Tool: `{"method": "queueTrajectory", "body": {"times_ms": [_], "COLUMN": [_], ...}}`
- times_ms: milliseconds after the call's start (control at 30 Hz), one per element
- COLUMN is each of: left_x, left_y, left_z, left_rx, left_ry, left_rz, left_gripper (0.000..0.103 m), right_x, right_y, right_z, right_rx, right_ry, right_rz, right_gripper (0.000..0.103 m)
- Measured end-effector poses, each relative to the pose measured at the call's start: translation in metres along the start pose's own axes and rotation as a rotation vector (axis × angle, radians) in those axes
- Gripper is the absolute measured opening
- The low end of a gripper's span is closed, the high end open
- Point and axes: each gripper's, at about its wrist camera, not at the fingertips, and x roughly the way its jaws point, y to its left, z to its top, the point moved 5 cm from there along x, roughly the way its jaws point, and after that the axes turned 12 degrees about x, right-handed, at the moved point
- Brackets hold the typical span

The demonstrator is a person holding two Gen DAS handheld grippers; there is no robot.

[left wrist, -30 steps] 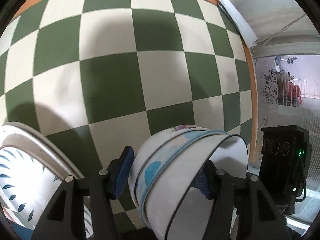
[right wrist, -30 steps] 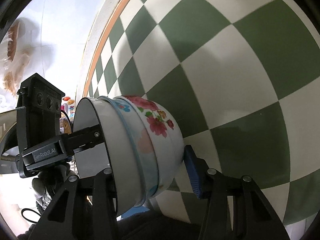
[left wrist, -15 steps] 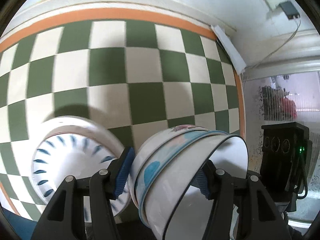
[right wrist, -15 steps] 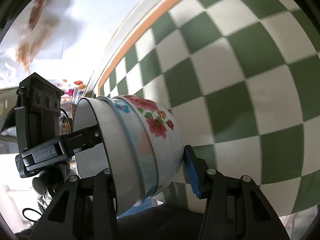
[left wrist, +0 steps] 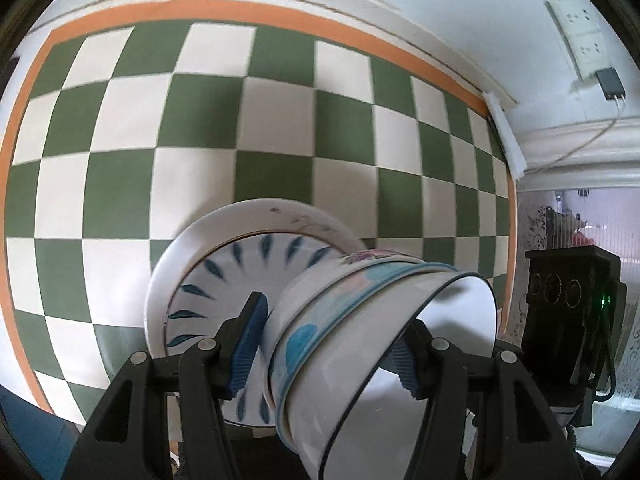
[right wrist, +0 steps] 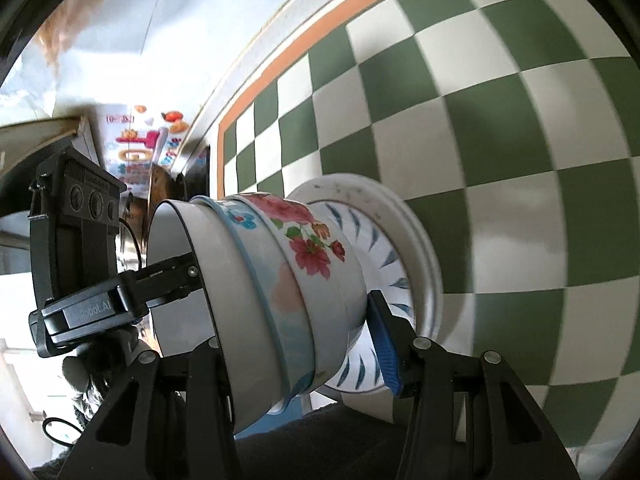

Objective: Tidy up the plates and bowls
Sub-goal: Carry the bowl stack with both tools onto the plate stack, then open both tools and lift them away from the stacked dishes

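A nested stack of bowls (left wrist: 360, 344) is clamped from both sides: my left gripper (left wrist: 328, 344) and my right gripper (right wrist: 296, 316) are each shut on it. The outer bowl has red flowers (right wrist: 312, 248), the middle one a blue rim, the inner one a dark rim. The stack is tilted on its side and its base sits over a stack of plates (left wrist: 224, 264) with blue leaf marks, which also shows in the right wrist view (right wrist: 396, 240). Whether the bowls touch the plates I cannot tell.
The table is covered by a green and cream checkered cloth (left wrist: 280, 120) with an orange border. A white wall with a socket strip (left wrist: 580, 32) lies beyond it. The other gripper's black body shows in each view (left wrist: 568, 304) (right wrist: 76, 240).
Both grippers with the bowl stack have moved back and over the plates. The plates went from the lower left of the left wrist view to directly behind the bowls.
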Motion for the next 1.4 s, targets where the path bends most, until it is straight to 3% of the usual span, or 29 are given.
{"method": "queueTrajectory", "body": {"times_ms": [467, 900, 1167, 1400], "left_x": [0.020, 0.024, 0.018, -0.009], "left_y": [0.041, 0.043, 0.038, 0.030], "left_z": [-0.009, -0.011, -0.013, -0.021], "left_rx": [-0.077, -0.071, -0.030, 0.037], "left_ry": [0.022, 0.028, 0.014, -0.053], "left_rz": [-0.019, -0.005, 0.036, 0.152], "left_gripper": [0.056, 0.056, 0.055, 0.055], "right_x": [0.053, 0.058, 0.054, 0.029], "right_y": [-0.004, -0.002, 0.001, 0.022], "right_z": [0.004, 0.006, 0.005, -0.002], "right_rx": [-0.007, -0.004, -0.020, -0.087], "right_ry": [0.054, 0.071, 0.042, -0.027], "right_rz": [-0.069, -0.096, -0.160, -0.205], "right_gripper": [0.050, 0.050, 0.052, 0.052]}}
